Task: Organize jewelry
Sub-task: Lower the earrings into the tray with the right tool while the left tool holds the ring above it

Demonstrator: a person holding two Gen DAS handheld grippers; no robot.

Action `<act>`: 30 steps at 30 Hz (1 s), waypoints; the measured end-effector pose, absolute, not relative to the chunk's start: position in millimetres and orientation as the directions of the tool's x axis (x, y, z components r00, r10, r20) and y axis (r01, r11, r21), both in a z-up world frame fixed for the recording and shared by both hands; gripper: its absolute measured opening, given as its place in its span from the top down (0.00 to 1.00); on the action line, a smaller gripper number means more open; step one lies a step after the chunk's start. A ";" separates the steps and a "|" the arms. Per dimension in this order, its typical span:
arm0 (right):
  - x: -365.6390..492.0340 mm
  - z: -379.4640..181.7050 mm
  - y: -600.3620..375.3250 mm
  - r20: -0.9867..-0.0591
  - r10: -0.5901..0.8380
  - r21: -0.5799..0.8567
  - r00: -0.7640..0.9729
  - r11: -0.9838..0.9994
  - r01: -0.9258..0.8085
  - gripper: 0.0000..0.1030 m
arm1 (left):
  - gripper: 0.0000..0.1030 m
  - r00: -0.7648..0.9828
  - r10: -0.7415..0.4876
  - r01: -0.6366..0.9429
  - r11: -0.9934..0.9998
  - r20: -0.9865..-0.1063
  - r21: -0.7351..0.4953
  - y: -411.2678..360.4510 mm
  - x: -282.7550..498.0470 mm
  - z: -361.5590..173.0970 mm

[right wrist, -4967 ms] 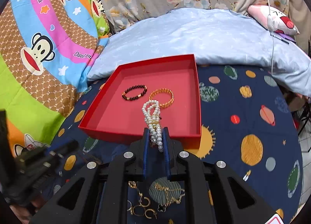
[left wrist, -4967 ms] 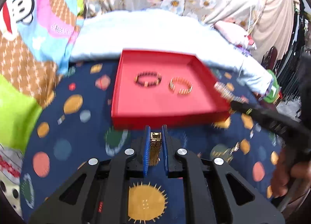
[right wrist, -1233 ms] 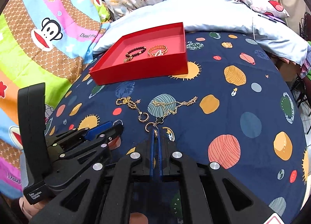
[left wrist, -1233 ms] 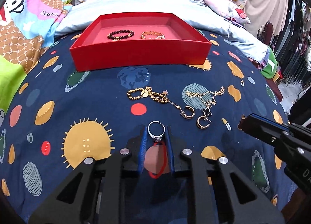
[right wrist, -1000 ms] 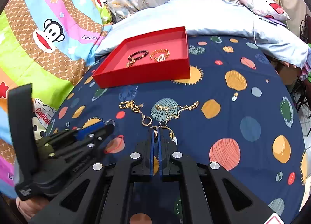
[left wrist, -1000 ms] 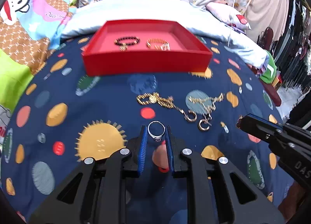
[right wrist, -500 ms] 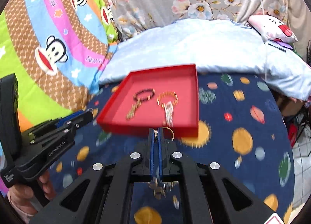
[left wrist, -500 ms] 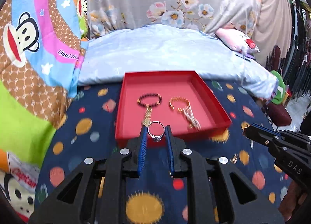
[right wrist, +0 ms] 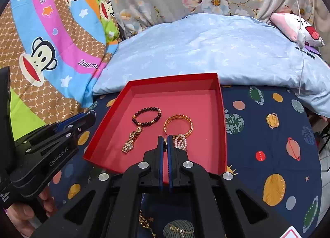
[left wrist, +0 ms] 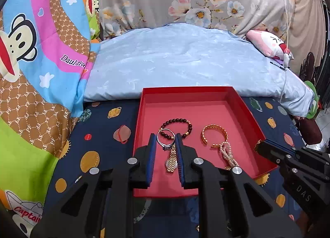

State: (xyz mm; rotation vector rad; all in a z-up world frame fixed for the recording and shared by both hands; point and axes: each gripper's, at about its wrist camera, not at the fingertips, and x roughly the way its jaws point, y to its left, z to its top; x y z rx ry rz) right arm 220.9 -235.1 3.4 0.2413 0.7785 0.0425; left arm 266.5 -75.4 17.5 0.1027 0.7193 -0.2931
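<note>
A red tray [left wrist: 249, 114] [right wrist: 223, 114] lies on the planet-print sheet. In it are a dark bead bracelet [left wrist: 186, 122] [right wrist: 146, 117], a gold bangle [left wrist: 214, 135] [right wrist: 178, 123], a gold watch [left wrist: 172, 160] [right wrist: 131, 142] and a pearl strand [left wrist: 228, 154] [right wrist: 181, 143]. My left gripper [left wrist: 165, 137] is shut on a silver ring [left wrist: 165, 137] and holds it over the tray, above the watch. My right gripper [right wrist: 165, 139] is shut on a small gold earring [right wrist: 164, 142] over the tray's near part, by the pearls.
A pale blue quilt [left wrist: 185, 60] lies behind the tray, a monkey-print blanket [left wrist: 37, 52] to the left, a pink pillow [left wrist: 268, 44] at the back right. Gold chains [right wrist: 148, 225] lie on the sheet under my right gripper.
Both grippers have risen from the sheet and moved forward over the red tray, the left carrying the ring, the right the earring. The tray now holds the watch and pearls.
</note>
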 end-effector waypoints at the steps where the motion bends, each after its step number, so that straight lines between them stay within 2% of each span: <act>1: 222.8 1.3 -234.5 -0.693 0.128 0.231 0.710 0.972 0.050 0.97 | 0.83 0.713 -0.226 0.298 0.955 -0.664 -0.006 -75.5 268.0 16.4; 25: 240.2 -22.5 -231.3 -0.719 0.134 0.225 0.682 0.973 0.046 0.97 | 0.83 0.697 -0.197 0.284 0.959 -0.690 0.012 -80.7 287.5 -3.4; 27: 240.0 -22.9 -231.7 -0.716 0.128 0.220 0.687 0.974 0.048 0.95 | 0.82 0.697 -0.196 0.281 0.960 -0.690 0.012 -80.8 288.2 -3.9; 30: 236.4 -19.6 -234.8 -0.699 0.121 0.227 0.705 0.972 0.058 0.86 | 0.82 0.700 -0.190 0.273 0.962 -0.688 0.012 -79.7 288.9 -4.3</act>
